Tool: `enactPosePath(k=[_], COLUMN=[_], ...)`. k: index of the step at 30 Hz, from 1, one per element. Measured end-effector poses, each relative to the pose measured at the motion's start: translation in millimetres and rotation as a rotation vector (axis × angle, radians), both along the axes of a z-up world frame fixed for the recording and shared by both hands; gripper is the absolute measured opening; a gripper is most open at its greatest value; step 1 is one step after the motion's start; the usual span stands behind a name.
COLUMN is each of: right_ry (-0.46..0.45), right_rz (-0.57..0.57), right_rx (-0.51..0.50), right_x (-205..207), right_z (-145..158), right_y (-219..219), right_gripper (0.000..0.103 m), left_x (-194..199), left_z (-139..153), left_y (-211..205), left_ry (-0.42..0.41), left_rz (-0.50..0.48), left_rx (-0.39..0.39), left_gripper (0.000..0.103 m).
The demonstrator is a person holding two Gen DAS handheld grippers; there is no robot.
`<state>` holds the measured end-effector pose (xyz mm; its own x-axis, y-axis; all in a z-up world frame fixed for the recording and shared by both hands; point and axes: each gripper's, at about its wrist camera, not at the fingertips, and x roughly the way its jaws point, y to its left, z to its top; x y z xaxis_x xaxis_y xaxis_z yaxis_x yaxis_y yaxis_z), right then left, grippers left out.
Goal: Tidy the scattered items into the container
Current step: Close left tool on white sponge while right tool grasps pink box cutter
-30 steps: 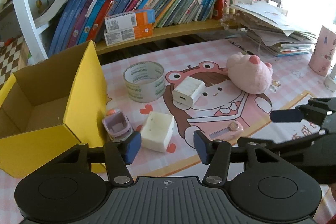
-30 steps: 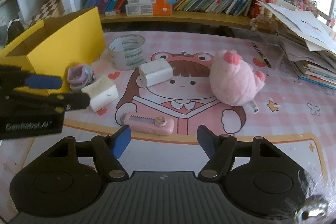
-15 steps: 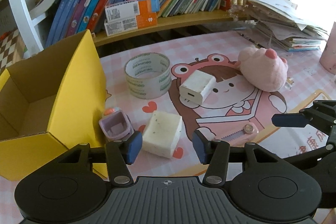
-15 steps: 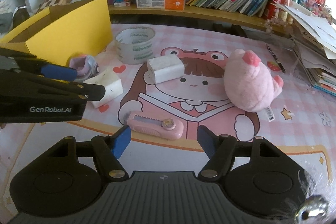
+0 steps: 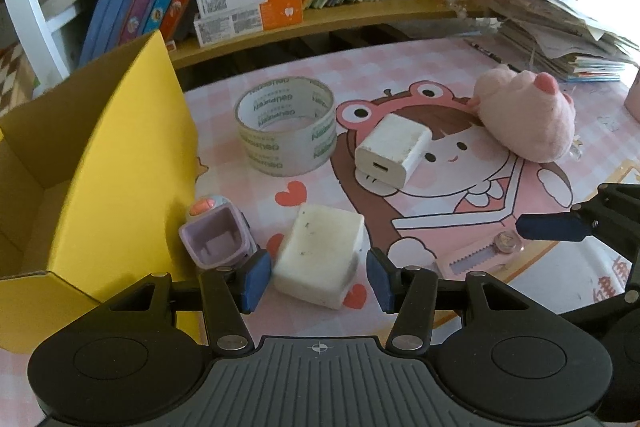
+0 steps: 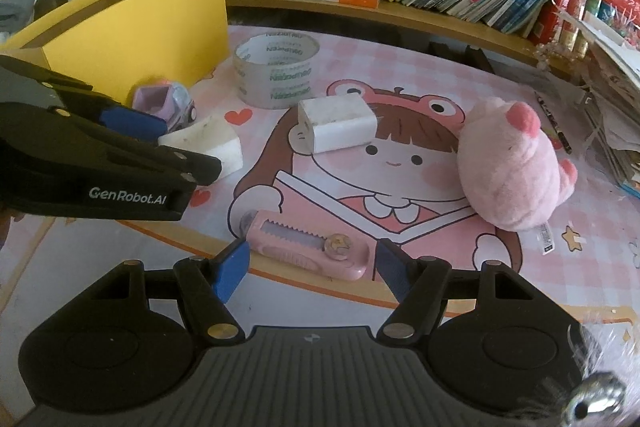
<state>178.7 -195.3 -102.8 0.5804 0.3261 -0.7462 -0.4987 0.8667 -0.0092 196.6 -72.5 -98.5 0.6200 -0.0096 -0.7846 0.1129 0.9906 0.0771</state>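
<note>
The left hand-held gripper (image 5: 316,277) straddles the white eraser block (image 5: 320,261), jaws apart, seemingly not touching it. The right hand-held gripper (image 6: 312,263) stands apart around the pink utility knife (image 6: 308,247).

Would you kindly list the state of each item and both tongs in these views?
Yellow box: open, nothing visible inside.
White block: on the mat, between the open left tongs, ungripped.
Pink utility knife: flat, between the open right tongs, blade hidden.
Tape roll: flat.
White charger: on its side.
Plush pig: lying down.
Purple toy car: beside the box.
</note>
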Motion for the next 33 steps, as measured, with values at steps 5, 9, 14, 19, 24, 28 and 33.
enactPosePath(k=[5,9,14,19,24,28,33], right_ry=[0.013,0.011,0.008,0.001,0.002,0.014,0.025], right_rz=[-0.001,0.0,0.003,0.018,0.041,0.055,0.069], right_rx=[0.002,0.002,0.006,0.01,0.012,0.002,0.007], right_x=[2.2,2.3,2.3,1.6,-1.3,-5.2,-7.8], right_z=[-2.8,-3.3,-3.3,-2.0,-0.2,1.7,2.6], right_y=[0.0,0.9,1.3,2.0,3.0,2.8,4.0], right_gripper=[0.069,0.068,0.065,0.046,0.034,0.028,0.032], left_x=[4.4,6.7,8.6,9.3,7.4,5.8,4.4], left_z=[-6.4,-9.8,-12.1,-12.4,-10.9,-10.2,-9.7], left_y=[0.9,1.1,2.3,3.8,5.4,5.9,6.3], left_ry=[0.02,0.028,0.027,0.022,0.019,0.02,0.022], left_rz=[-0.002,-0.007,-0.01,-0.01,-0.01,-0.01,-0.01], left_rx=[-0.002,-0.005,-0.014,-0.024,-0.027,-0.031,-0.035], left_gripper=[0.052,0.052,0.052,0.048,0.041,0.039,0.039])
